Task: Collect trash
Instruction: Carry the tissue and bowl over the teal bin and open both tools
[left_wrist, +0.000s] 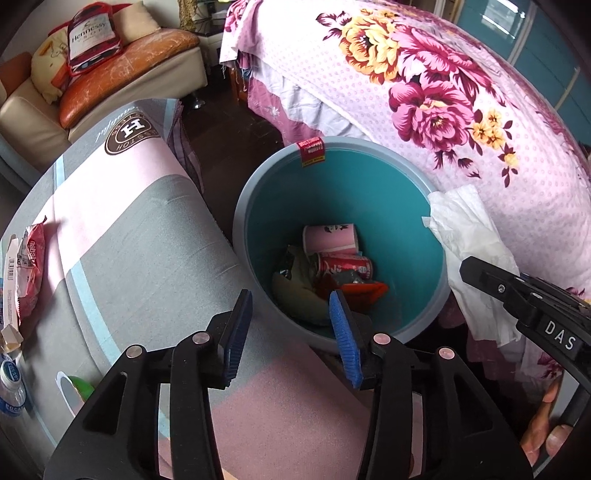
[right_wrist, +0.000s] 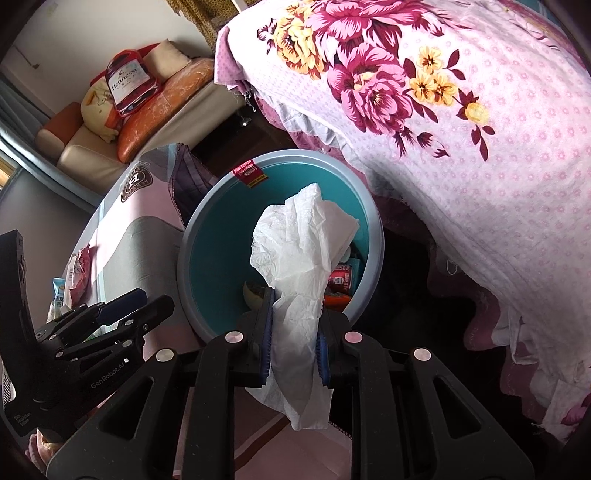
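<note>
Right tongs (right_wrist: 295, 339) up close, clamped on a white tissue (right_wrist: 306, 243) that dangles over the teal bin (right_wrist: 192, 236), held there, I'd say, so letting go drops it straight in. Left tongs (left_wrist: 291, 336) stand apart and empty at the bin's near rim. A red can (left_wrist: 345, 266) and pink cup (left_wrist: 330, 238) already lie inside. Far left on the tabletop (left_wrist: 147, 236), a red wrapper (left_wrist: 31, 269) waits.

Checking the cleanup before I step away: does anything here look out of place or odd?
Mostly no. The bin stands upright with a cup and can inside. Wrappers are left on the table, and the right tongs grip a tissue above the bin.
</note>
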